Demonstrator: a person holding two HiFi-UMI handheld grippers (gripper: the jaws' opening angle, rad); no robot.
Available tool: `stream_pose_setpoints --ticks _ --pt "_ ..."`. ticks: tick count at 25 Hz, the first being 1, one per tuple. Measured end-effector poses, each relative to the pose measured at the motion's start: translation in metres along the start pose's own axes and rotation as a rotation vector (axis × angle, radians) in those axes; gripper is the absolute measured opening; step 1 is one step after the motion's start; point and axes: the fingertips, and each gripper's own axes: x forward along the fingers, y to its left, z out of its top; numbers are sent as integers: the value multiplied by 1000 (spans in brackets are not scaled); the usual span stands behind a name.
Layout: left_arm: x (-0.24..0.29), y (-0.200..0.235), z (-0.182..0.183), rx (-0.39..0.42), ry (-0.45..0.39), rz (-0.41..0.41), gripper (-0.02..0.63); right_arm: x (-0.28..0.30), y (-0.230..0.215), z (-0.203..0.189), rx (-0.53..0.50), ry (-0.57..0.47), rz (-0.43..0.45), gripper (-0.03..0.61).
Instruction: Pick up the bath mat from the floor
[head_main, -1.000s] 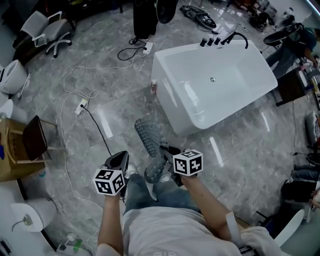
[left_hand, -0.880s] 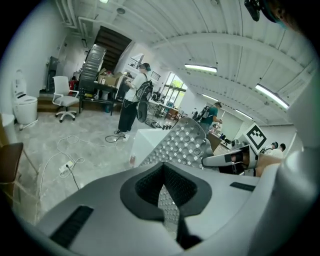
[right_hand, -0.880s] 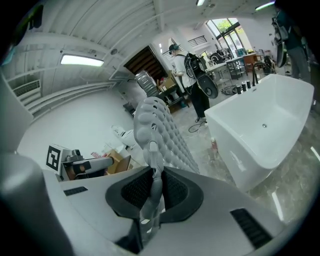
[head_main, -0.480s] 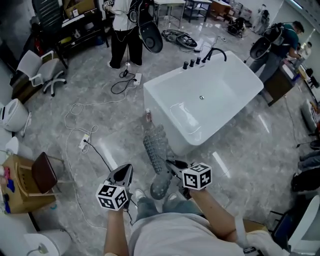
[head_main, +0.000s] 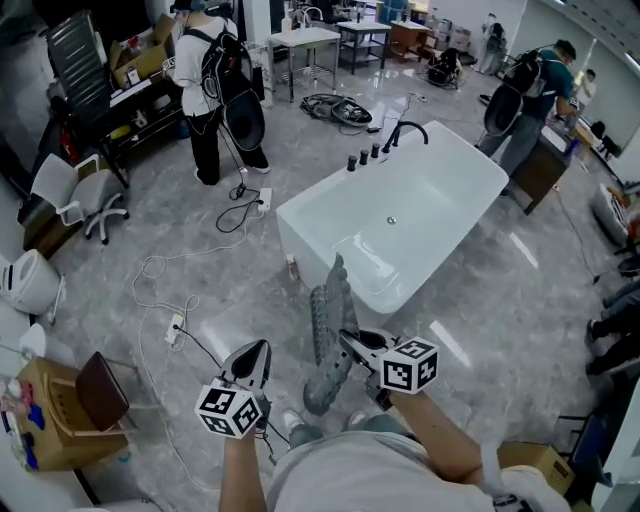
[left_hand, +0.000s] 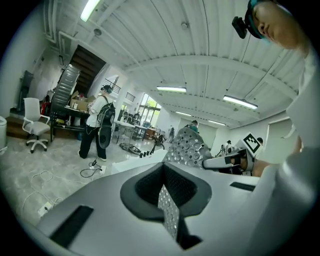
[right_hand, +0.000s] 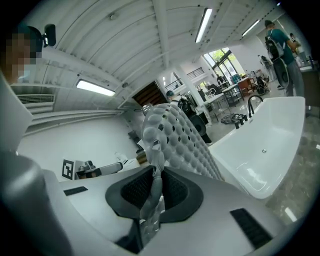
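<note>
We clamp the bath mat in our right gripper — its long axis runs off toward the bathtub; our left gripper, jaws together and empty, hangs alongside, apart.

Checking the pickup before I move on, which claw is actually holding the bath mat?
The right claw: its jaws are shut on the grey bath mat. The left claw sits apart from the mat, not touching it.

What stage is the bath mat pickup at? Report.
Done: the right gripper has its jaws clamped on the bath mat, which looks clear of the floor. In hand: holding it up beside the bathtub. The left gripper is shut, empty. Left: little, perhaps only carrying it away.
</note>
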Motion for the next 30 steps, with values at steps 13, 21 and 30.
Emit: stream_pose_setpoints --ticks 13,21,30 --pt "11 -34 73 153 -128 -89 15 -51 2 64 -79 -201 -60 63" --pt "15 -47 85 193 -140 -132 15 -74 -3 76 -121 -271 -107 63" --pt "18 -67 83 203 -131 -168 15 -103 -11 70 -110 -310 -162 63"
